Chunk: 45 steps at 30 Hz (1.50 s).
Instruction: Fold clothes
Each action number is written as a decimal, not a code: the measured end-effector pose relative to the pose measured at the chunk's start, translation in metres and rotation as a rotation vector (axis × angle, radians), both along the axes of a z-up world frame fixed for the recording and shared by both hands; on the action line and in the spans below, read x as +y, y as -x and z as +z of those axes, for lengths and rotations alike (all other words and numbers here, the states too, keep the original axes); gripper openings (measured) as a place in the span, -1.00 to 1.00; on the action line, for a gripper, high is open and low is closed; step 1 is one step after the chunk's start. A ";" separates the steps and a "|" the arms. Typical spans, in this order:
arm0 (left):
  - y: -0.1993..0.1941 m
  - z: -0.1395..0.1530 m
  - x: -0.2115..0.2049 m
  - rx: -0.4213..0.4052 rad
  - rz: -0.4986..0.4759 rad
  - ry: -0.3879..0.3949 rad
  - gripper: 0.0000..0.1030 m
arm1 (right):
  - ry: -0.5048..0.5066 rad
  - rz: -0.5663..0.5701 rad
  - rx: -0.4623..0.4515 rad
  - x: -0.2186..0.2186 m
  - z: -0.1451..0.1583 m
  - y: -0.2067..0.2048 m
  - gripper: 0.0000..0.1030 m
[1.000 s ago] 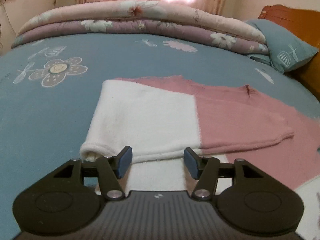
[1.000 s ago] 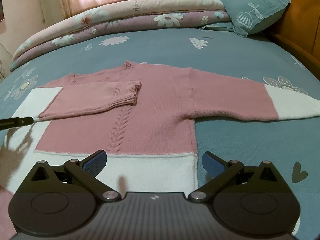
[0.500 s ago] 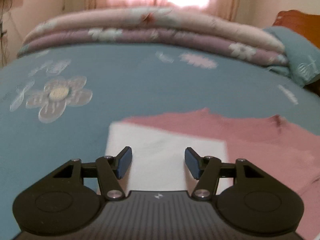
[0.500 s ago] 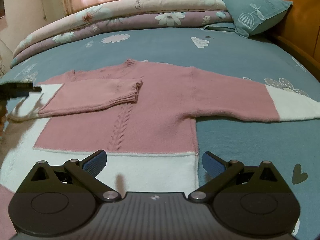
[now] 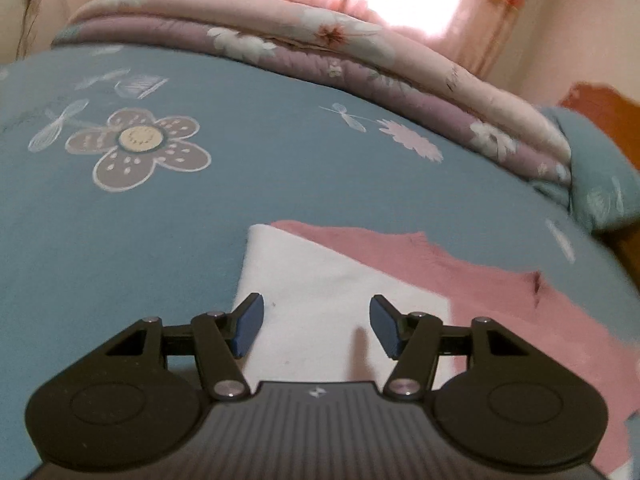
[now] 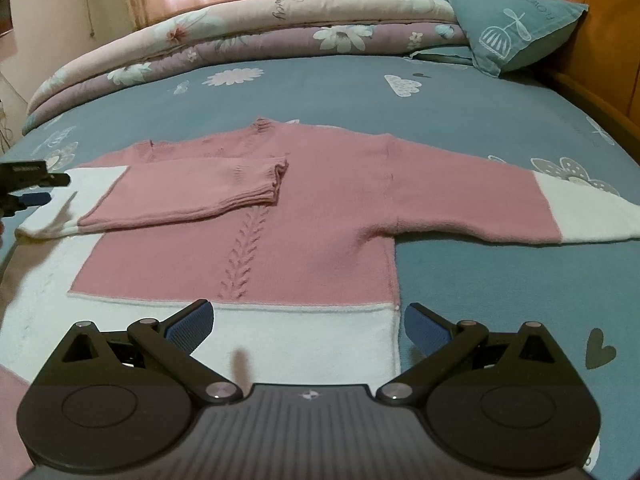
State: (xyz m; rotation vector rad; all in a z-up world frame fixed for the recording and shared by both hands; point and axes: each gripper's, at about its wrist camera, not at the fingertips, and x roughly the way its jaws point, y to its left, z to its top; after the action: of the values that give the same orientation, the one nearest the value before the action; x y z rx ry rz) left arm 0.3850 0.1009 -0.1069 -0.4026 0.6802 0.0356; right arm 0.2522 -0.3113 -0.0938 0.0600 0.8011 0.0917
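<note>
Beside sweater (image 6: 320, 208) hem, bare bedsheet (image 6: 500, 272)

Left gripper (image 5: 316, 330) jaws parted, empty, above white sleeve fold of sweater (image 6: 320, 208). Right gripper (image 6: 308, 326) spread wide, empty, over sweater hem corner.
</note>
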 end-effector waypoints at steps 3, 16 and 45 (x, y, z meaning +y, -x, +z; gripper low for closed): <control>-0.001 0.008 0.013 -0.026 0.027 0.186 0.21 | -0.008 -0.006 -0.001 -0.001 0.000 0.000 1.00; 0.048 -0.046 0.049 -0.112 0.174 0.627 0.25 | -0.014 0.002 -0.011 -0.001 0.003 0.002 1.00; -0.066 -0.007 -0.149 0.237 -0.067 -0.696 0.45 | -0.005 0.001 -0.016 -0.003 0.005 0.005 1.00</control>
State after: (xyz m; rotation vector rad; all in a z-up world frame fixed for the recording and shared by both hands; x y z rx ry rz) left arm 0.4507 -0.0477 -0.1141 0.2993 0.8645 0.2519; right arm 0.2477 -0.3148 -0.0884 0.0631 0.7847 0.0954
